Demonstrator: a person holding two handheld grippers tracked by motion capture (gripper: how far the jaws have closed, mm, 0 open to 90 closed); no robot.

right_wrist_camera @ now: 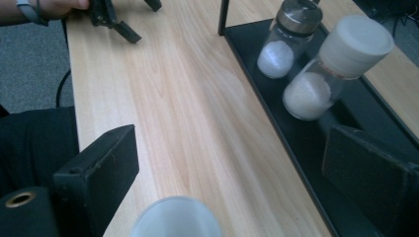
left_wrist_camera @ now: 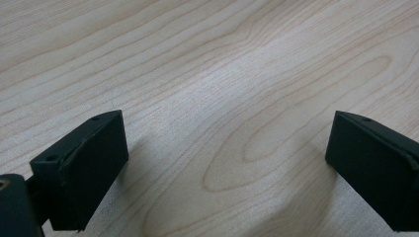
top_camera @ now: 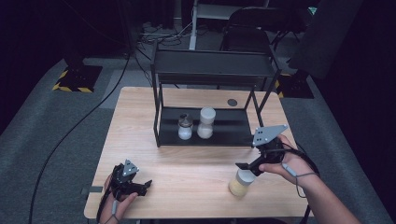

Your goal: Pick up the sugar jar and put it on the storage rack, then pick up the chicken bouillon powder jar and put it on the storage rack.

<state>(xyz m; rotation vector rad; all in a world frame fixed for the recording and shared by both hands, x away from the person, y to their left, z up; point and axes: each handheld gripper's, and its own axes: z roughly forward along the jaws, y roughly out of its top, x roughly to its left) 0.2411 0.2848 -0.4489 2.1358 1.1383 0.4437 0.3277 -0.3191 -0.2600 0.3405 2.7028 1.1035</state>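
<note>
Right gripper view: the right gripper [right_wrist_camera: 225, 173] has its jaws set wide w/ nothing pressed between them; the white lid of the jar [right_wrist_camera: 175, 218] sits low in the gap, just below the jaws, apart from both pads. In the high view the right gripper [top_camera: 252, 167] hangs over the near right part of the table [top_camera: 187, 177], jaws pointing left, tip right above the jar [top_camera: 242, 182], which stands upright on the wood w/ a pale yellowish fill. Just beyond, far side, is the black rack [top_camera: 205, 135]; on its bottom shelf stand two more containers side by side, approx. centre: a shaker [top_camera: 185, 127] w/ a metal cap on the left and a taller bottle [top_camera: 206, 123] w/ a white cap on the right, both part full of white grains. In the right gripper view the shaker [right_wrist_camera: 289, 42] and bottle [right_wrist_camera: 330, 71] are near but not touching. Left gripper [top_camera: 133, 183] rests at the near left corner, well apart from the jar; in the left gripper view its jaws stand wide over bare wood [left_wrist_camera: 222, 74], empty.
</note>
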